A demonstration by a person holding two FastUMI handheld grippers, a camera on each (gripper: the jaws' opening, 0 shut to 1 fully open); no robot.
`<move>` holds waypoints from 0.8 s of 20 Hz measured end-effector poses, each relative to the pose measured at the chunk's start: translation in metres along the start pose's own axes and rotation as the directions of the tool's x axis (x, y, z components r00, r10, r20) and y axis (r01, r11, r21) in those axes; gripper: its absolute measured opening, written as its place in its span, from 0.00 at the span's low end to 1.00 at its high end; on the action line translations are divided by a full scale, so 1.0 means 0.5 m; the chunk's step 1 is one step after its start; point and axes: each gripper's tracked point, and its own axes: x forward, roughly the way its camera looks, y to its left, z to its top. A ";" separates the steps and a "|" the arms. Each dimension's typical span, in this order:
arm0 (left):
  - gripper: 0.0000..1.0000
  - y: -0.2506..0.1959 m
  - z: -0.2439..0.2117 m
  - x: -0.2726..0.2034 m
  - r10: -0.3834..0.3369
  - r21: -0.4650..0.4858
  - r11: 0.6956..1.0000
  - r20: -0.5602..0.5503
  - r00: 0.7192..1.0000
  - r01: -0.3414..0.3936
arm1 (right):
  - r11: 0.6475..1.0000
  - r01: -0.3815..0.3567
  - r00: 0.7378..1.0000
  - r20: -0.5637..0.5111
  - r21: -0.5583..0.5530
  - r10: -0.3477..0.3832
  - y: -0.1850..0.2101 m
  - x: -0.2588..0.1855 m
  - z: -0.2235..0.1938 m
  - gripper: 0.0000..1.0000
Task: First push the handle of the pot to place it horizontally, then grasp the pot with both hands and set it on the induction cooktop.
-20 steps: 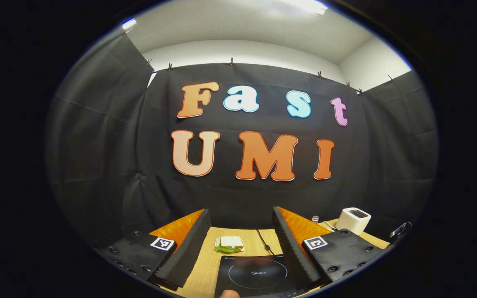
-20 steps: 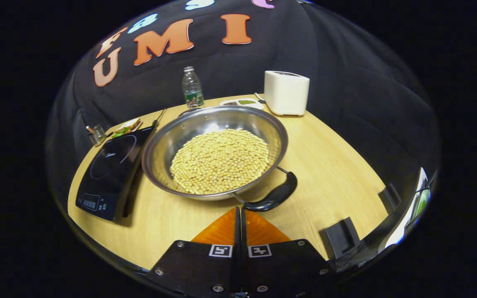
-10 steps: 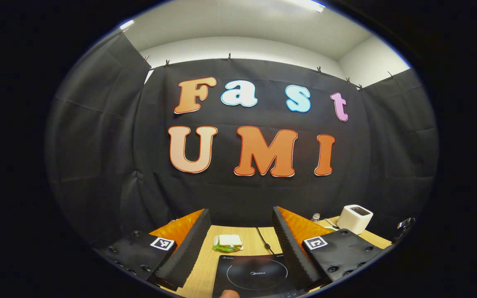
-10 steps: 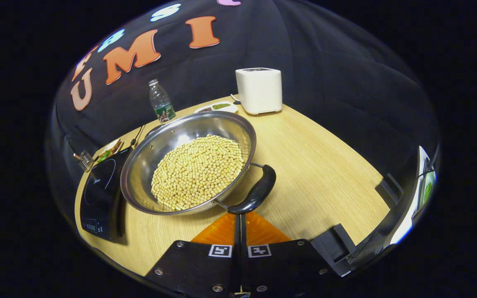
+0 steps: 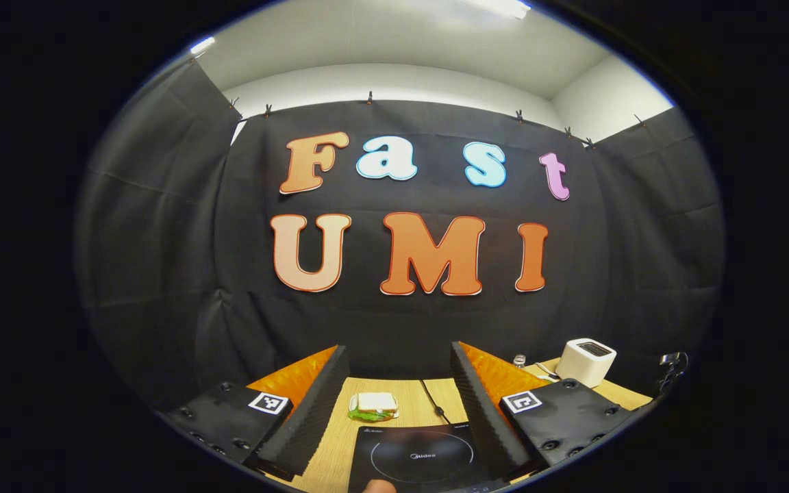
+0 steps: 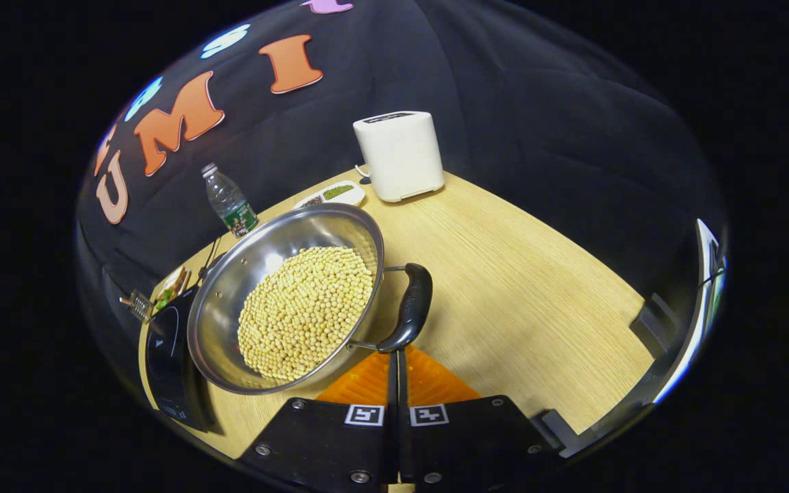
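The right gripper (image 6: 396, 356) has its jaws pressed together, tips touching the near end of the pot (image 6: 285, 305) handle (image 6: 409, 309). The left gripper (image 5: 398, 383) is spread wide, holding nothing, above the cooktop (image 5: 415, 457). No writing is legible.

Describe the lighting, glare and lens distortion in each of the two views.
Left gripper view: a bright ceiling light blows out at the top, the wall cloth bulges outward from fisheye warping, and the induction cooktop shows a faint sheen. Right gripper view: even overhead light, glare on the pot inner wall, a soft shadow under its handle, and the table edge curves strongly.
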 end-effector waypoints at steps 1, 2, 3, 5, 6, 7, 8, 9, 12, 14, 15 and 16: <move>0.98 -0.003 -0.002 0.002 0.000 0.002 1.000 -0.003 1.000 0.000 | 1.000 0.000 1.000 0.003 0.009 0.000 -0.005 0.010 0.008 0.00; 0.98 -0.007 -0.004 0.002 -0.002 0.004 1.000 -0.006 1.000 0.002 | 1.000 0.001 1.000 0.005 0.015 -0.001 -0.008 0.017 0.015 0.00; 0.98 -0.009 -0.006 0.003 -0.004 0.006 1.000 -0.008 1.000 0.004 | 1.000 -0.002 1.000 0.005 0.024 0.002 -0.010 0.025 0.022 0.00; 0.99 -0.011 -0.009 0.003 -0.005 0.009 1.000 -0.011 1.000 0.005 | 0.998 -0.028 1.000 0.001 0.050 0.028 -0.007 0.040 0.039 0.00; 0.99 -0.012 -0.013 0.004 -0.006 0.008 1.000 -0.014 1.000 0.006 | 0.997 -0.037 0.999 -0.003 0.065 0.037 -0.007 0.050 0.047 0.00; 0.98 -0.014 -0.016 0.003 -0.008 0.005 1.000 -0.017 1.000 0.008 | 0.996 -0.039 0.999 -0.007 0.079 0.039 -0.012 0.060 0.052 0.00; 0.99 -0.015 -0.021 0.005 -0.008 0.003 1.000 -0.020 1.000 0.008 | 0.996 -0.035 0.999 -0.006 0.084 0.036 -0.017 0.070 0.061 0.00; 0.98 -0.016 -0.024 0.005 -0.009 0.004 1.000 -0.022 1.000 0.009 | 0.996 -0.036 0.999 -0.003 0.085 0.036 -0.022 0.078 0.069 0.00; 0.99 -0.017 -0.032 0.008 -0.006 0.012 1.000 -0.031 1.000 0.006 | 0.995 -0.039 0.999 -0.005 0.094 0.040 -0.021 0.099 0.086 0.00; 0.98 -0.024 -0.040 0.009 -0.013 0.008 1.000 -0.036 0.999 0.013 | 0.996 -0.034 0.999 0.004 0.083 0.034 -0.025 0.110 0.100 0.00; 0.99 -0.027 -0.044 0.009 -0.019 0.007 1.000 -0.040 0.999 0.019 | 0.996 -0.030 1.000 0.003 0.085 0.030 -0.024 0.115 0.105 0.00; 0.99 -0.031 -0.049 0.011 -0.022 0.009 1.000 -0.043 0.999 0.023 | 0.996 -0.027 1.000 0.007 0.086 0.027 -0.024 0.120 0.110 0.00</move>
